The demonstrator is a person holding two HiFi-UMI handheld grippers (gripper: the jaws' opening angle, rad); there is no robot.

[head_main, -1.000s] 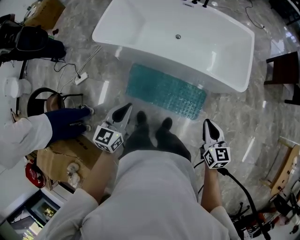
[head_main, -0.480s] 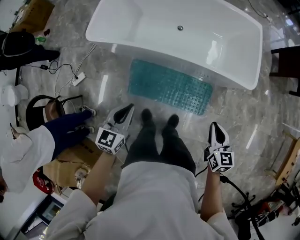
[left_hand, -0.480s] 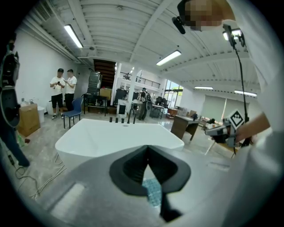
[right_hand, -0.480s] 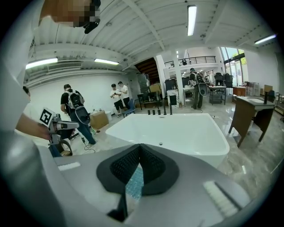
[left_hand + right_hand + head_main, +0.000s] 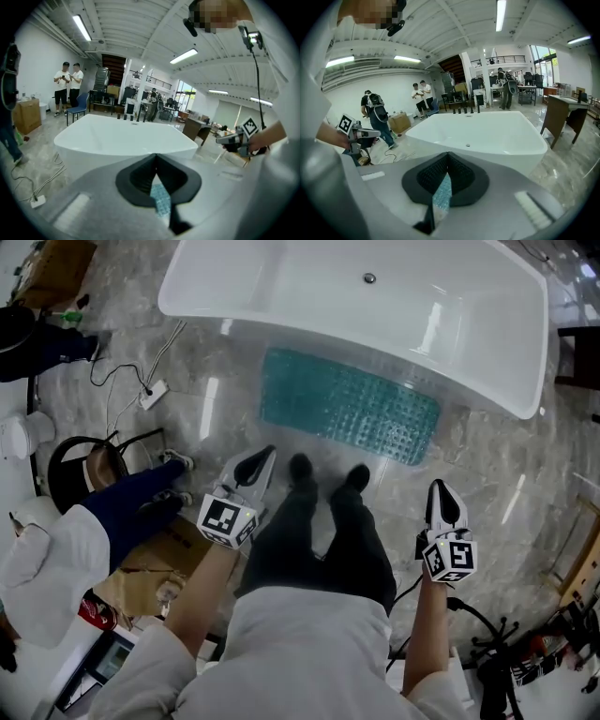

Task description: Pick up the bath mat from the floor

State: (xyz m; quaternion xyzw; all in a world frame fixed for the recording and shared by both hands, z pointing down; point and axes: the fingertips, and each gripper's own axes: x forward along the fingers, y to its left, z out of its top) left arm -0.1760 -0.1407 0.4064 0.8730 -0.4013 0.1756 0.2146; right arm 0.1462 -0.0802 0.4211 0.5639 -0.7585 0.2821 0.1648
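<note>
The teal, studded bath mat (image 5: 349,407) lies flat on the marble floor along the near side of the white bathtub (image 5: 309,296). My feet stand just short of its near edge. My left gripper (image 5: 264,455) is shut and empty, held above the floor left of my legs. My right gripper (image 5: 439,487) is also shut and empty, to the right of my legs. In the left gripper view the shut jaws (image 5: 155,157) point at the tub, with a strip of mat (image 5: 161,200) below them. The right gripper view shows the same: shut jaws (image 5: 447,155) over a sliver of mat (image 5: 442,191).
A person in blue trousers (image 5: 131,501) stands at my left beside a cardboard box (image 5: 141,563) and a black chair (image 5: 80,454). A power strip with cables (image 5: 152,394) lies on the floor left of the tub. Dark furniture (image 5: 581,352) stands at the right edge.
I have stepped closer to the mat, so my feet now stand nearer its edge and the tub has slid to the right in view. Both grippers stay shut at my sides.
</note>
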